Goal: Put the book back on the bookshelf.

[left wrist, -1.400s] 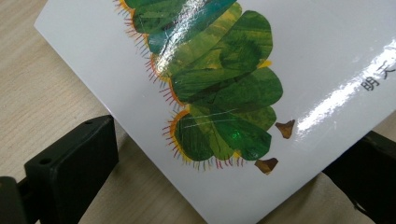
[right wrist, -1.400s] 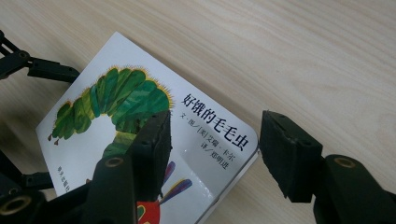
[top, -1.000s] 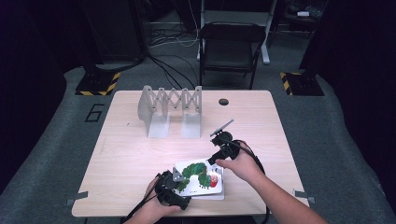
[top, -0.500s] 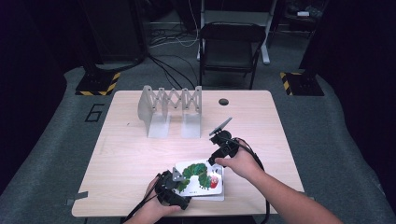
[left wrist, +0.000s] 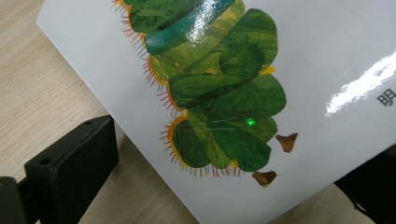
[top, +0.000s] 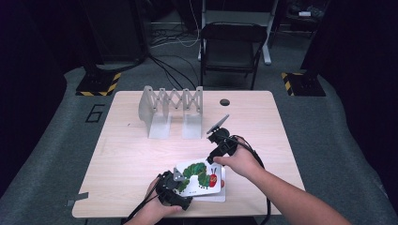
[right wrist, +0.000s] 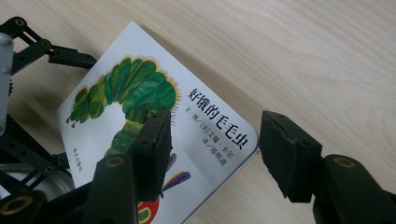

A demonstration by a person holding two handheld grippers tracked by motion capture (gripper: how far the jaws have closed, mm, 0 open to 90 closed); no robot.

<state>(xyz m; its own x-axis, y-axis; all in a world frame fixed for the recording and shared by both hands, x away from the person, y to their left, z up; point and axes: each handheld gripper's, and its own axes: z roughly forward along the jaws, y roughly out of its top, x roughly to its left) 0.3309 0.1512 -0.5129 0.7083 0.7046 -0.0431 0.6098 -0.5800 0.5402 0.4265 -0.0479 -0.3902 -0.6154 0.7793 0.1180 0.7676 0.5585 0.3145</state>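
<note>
The picture book (top: 201,177) lies flat on the bench (top: 141,154) at its near edge, well in front of the grey folding rack (top: 171,110). From the high view the left tool (top: 174,185) sits at the book's near left corner and the right tool (top: 217,157) at its far right corner, a hand behind each, but the jaws are too small there to read.

The right gripper view settles its own tool (right wrist: 212,140): the jaws stand apart, one over the caterpillar cover, the other beyond the book's (right wrist: 154,135) rounded corner over bare wood, neither pressing on the book. It also shows black Chinese lettering, which from above is only a blur, and the left tool's black linkage (right wrist: 42,46) at the book's far edge.

The left gripper view has the glossy cover (left wrist: 224,93) lying between its jaws, one jaw block clear beside the book's edge, the other cut off at the frame's corner. Whether that tool grips the book I cannot tell. A small dark disc (top: 225,101) lies beside the rack.
</note>
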